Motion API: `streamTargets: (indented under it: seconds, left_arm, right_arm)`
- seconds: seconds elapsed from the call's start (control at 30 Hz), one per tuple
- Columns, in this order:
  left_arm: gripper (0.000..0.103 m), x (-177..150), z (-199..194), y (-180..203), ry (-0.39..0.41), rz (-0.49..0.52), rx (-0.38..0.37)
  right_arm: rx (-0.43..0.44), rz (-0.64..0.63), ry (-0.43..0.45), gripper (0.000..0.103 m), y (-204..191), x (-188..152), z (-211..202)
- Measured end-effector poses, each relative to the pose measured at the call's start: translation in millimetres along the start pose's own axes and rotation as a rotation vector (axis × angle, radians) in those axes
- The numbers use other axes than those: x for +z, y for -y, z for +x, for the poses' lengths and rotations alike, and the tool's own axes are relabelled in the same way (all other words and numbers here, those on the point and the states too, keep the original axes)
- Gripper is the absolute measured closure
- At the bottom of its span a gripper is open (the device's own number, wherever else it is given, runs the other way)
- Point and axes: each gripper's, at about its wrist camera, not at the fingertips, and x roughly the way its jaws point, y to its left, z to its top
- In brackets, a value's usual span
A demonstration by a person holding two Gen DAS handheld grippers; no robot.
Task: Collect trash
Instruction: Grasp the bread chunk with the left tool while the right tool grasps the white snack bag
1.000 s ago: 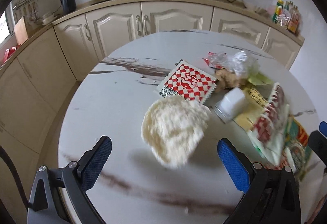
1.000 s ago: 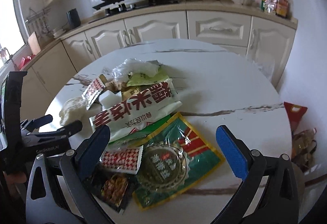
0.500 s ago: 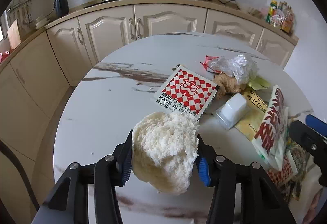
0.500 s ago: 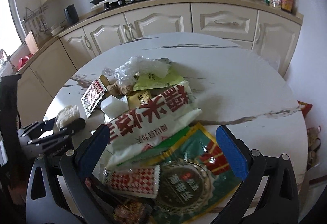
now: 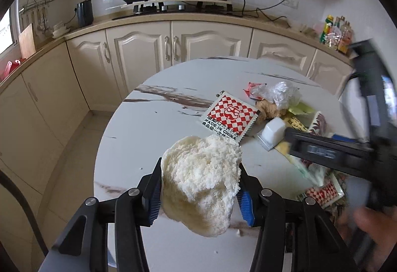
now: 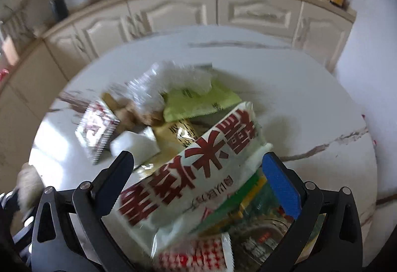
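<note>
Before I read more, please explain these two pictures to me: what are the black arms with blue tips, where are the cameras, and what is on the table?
There is no robot. A person holds a two-finger gripper in each hand, and a fisheye camera on each looks forward along its fingers.

In the left wrist view, the left gripper is closed on a white crumbly lump, held above the round marble table.

In the right wrist view, the right gripper is open, its blue-padded fingers on either side of a white packet with red characters, not yet pressing it.

The rest of the trash is piled on the table: a red-checkered sachet, a small white plastic cup, a light green packet and crumpled clear plastic.
</note>
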Motion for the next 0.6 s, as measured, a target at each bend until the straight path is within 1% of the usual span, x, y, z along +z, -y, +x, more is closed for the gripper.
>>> streamTargets:
  seconds: [0.07, 0.1, 0.23, 0.27, 0.37, 0.6]
  left_arm:
    - [0.055, -4.1, -7.9, 0.5, -0.003, 0.004, -0.011]
    - [0.055, -4.6, -12.6, -1.0, -0.002, 0.007, -0.015]
    - [0.055, -10.9, -25.8, -1.8, 0.005, 0.002, -0.034]
    - [0.055, -13.2, -29.4, -1.4, 0.004, 0.000, -0.042]
    - [0.055, -16.7, -40.1, -3.4, 0.007, -0.008, -0.051]
    - [0.055, -23.0, -67.0, -7.7, 0.014, -0.021, -0.058]
  right_arm:
    - [-0.008, 0.016, -0.030, 0.000, 2.5, -2.5, 9.9]
    - [-0.007, 0.017, -0.021, 0.000, 4.7, -4.5, 9.3]
    - [0.080, 0.022, 0.001, 0.002, 21.7, -10.0, 3.1]
    - [0.083, 0.013, 0.003, 0.003, 25.0, -11.3, 3.0]
    - [0.111, 0.006, 0.014, 0.013, 38.2, -16.7, -2.3]
    - [0.152, -0.037, 0.015, 0.022, 52.1, -24.5, -8.8]
